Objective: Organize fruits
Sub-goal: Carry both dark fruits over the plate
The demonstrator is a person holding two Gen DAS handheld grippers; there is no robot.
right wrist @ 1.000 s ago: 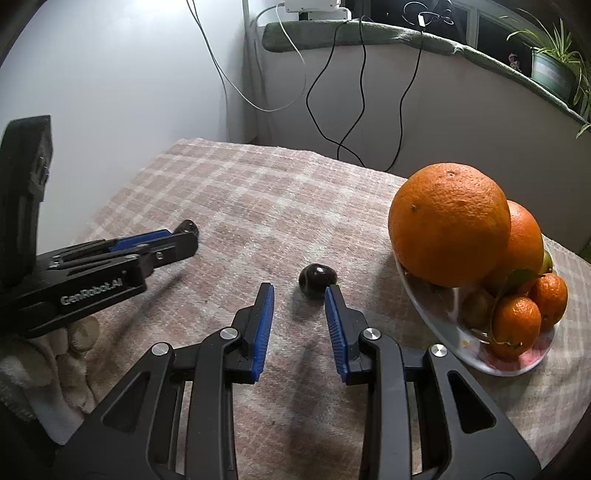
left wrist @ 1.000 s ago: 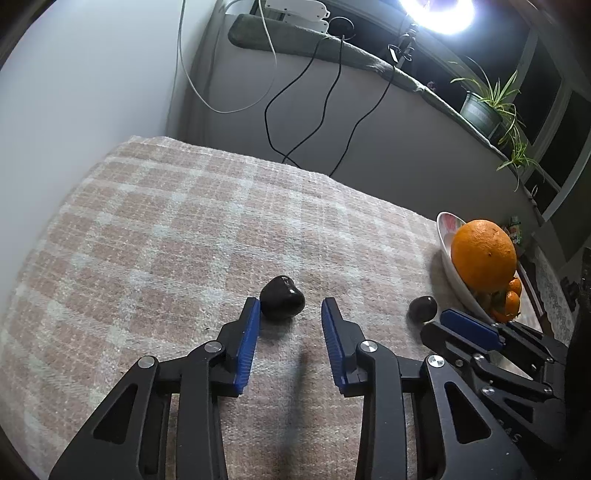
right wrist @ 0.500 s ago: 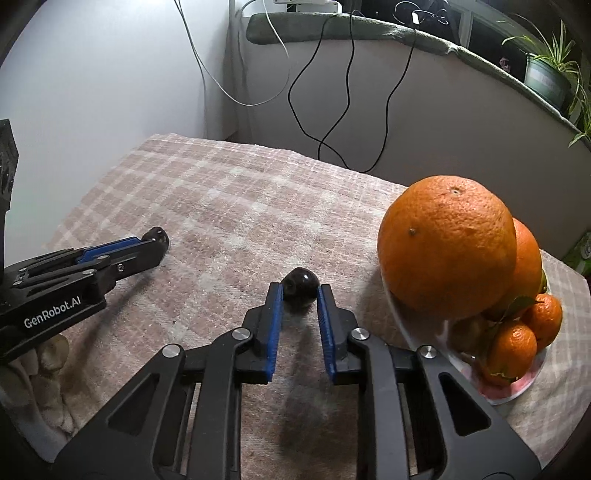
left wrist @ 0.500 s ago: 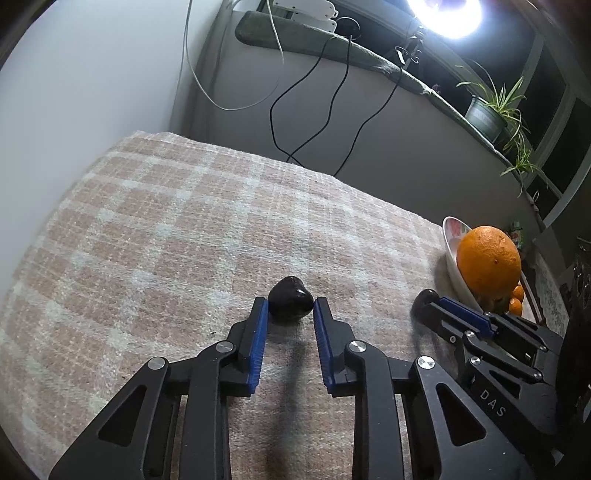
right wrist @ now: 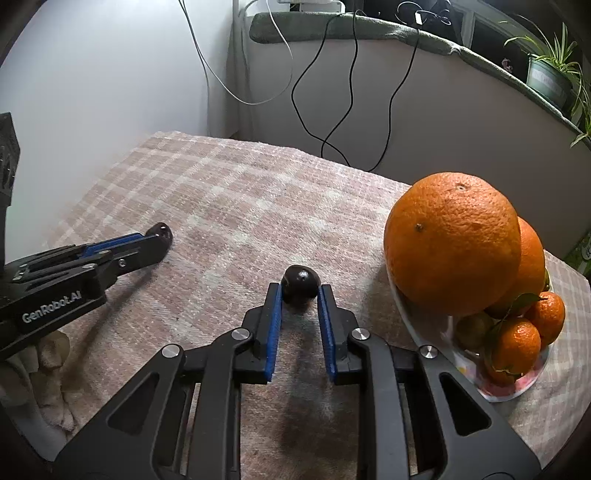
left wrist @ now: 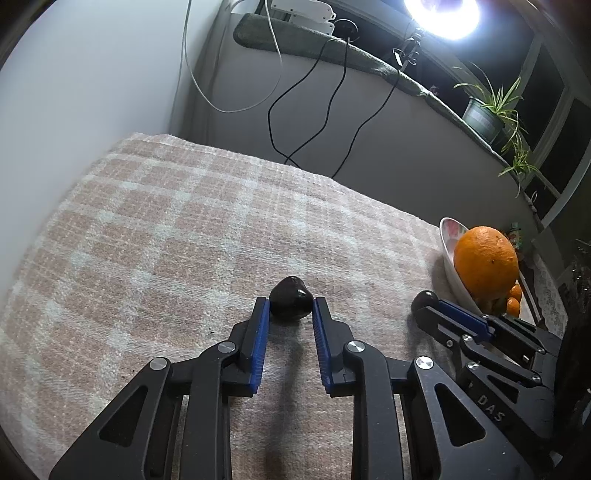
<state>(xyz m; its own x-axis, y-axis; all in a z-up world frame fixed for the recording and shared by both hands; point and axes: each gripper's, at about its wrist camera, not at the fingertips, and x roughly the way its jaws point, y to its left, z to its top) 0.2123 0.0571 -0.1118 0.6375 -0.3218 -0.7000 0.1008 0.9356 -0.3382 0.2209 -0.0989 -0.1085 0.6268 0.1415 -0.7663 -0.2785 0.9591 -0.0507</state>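
Behind right tongs [left wrist: 430, 304], dark fruit [left wrist: 424, 298] half-hidden

We see a blown-out round white lamp [left wrist: 441, 16] glaring top right in the left wrist view. Below that lamp, the pink plaid woven cloth [left wrist: 177, 236] is evenly lit and sharp, soft shadows under the tools. Fisheye bending, dark vignette at corners.

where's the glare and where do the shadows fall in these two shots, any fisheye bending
Left wrist view: a round bright lamp blows out the top right corner, and the dark glossy fruit throws its shadow toward the camera. Right wrist view: no lamp in frame, even light on the big orange; both views bow the checked cloth and darken at the corners.
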